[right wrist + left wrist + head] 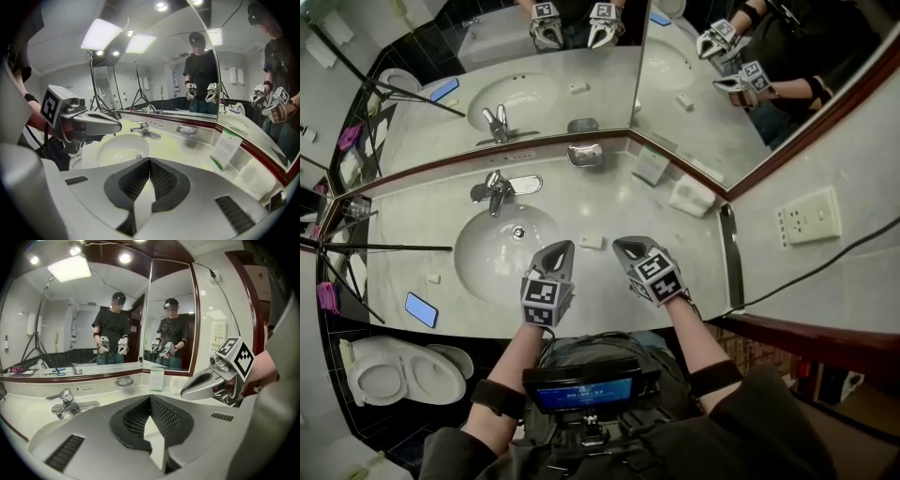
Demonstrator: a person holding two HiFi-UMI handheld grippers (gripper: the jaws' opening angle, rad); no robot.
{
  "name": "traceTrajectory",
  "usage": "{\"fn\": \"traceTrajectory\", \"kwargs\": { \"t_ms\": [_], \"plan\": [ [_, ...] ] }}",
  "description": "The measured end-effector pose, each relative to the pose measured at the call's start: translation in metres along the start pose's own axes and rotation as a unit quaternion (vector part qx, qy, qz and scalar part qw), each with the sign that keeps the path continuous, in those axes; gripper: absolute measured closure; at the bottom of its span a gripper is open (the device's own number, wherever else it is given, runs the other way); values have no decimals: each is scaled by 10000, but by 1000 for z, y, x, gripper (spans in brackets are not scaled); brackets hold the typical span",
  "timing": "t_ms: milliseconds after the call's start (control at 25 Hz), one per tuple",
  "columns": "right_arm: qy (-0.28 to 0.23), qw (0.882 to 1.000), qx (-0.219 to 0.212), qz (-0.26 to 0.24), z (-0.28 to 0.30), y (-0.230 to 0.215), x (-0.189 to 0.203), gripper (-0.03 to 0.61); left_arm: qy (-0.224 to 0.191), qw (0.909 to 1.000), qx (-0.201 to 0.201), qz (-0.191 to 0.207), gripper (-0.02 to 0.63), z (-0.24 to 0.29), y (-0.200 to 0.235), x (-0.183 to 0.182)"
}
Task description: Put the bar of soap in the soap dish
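Looking down, head view: the bar of soap (592, 242) lies on the surface (609, 202) at mid-frame, just right of the sink (502, 248). Its long axis runs left-right across the frame.
Flanking it, head view: the left hand-held gripper (563, 249) and the right hand-held gripper (625, 247) each have their tips just beside one end of the bar. Neither is clearly nearer.
Target, head view: the soap dish (584, 155) sits straight up-frame of the bar, against the mirror (553, 75).
Left gripper view: the jaws are pressed together with nothing between them. The bar is out of sight and the soap dish (124, 381) is ahead, centre-left.
Right gripper view: the jaws are pressed together and empty. The soap dish (189, 130) is ahead, right of centre, and no bar shows.
Coming move, judged: either gripper must spread its jaws, then pinch across the bar's short side.
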State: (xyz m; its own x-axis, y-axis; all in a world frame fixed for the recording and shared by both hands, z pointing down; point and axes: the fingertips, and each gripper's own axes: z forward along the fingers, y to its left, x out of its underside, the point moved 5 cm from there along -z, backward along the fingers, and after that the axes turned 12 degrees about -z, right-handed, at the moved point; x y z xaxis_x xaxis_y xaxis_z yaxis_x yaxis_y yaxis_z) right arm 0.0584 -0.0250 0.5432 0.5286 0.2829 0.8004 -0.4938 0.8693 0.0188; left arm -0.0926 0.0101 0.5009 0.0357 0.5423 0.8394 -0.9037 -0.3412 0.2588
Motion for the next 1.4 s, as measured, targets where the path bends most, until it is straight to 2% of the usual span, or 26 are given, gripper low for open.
{"fn": "traceTrajectory", "kwargs": {
  "t_ms": [160,280,400,640,720,920,1080,1160,1240,1400],
  "plan": [
    [392,9969,14,-686,13,5,-7,557,42,10000,-24,-6,614,4,2,6],
    [862,9864,-130,-1391,35,8,1,547,72,9999,-49,-107,614,5,7,11],
    [1268,9698,-524,-2016,59,14,6,423,73,9996,-92,-253,614,6,14,15],
    [1908,9401,-1163,-2575,108,21,26,308,67,9987,-259,-426,614,7,33,25],
    [2117,9296,-1341,-2703,125,20,35,290,71,9983,-321,-478,614,9,40,28],
    [2566,9054,-1704,-2922,158,19,59,290,50,9968,-484,-639,614,7,48,34],
    [2787,8937,-1771,-3037,173,19,68,291,23,9959,-558,-715,614,1,53,39],
    [2855,8905,-1850,-3021,176,23,73,297,22,9954,-592,-759,614,-3,53,42],
    [2907,8895,-1868,-2991,177,26,74,389,29,9950,-617,-786,614,-7,55,45],
    [2937,8909,-1803,-2959,175,26,73,397,57,9947,-647,-796,614,-10,56,49]
  ]
}}
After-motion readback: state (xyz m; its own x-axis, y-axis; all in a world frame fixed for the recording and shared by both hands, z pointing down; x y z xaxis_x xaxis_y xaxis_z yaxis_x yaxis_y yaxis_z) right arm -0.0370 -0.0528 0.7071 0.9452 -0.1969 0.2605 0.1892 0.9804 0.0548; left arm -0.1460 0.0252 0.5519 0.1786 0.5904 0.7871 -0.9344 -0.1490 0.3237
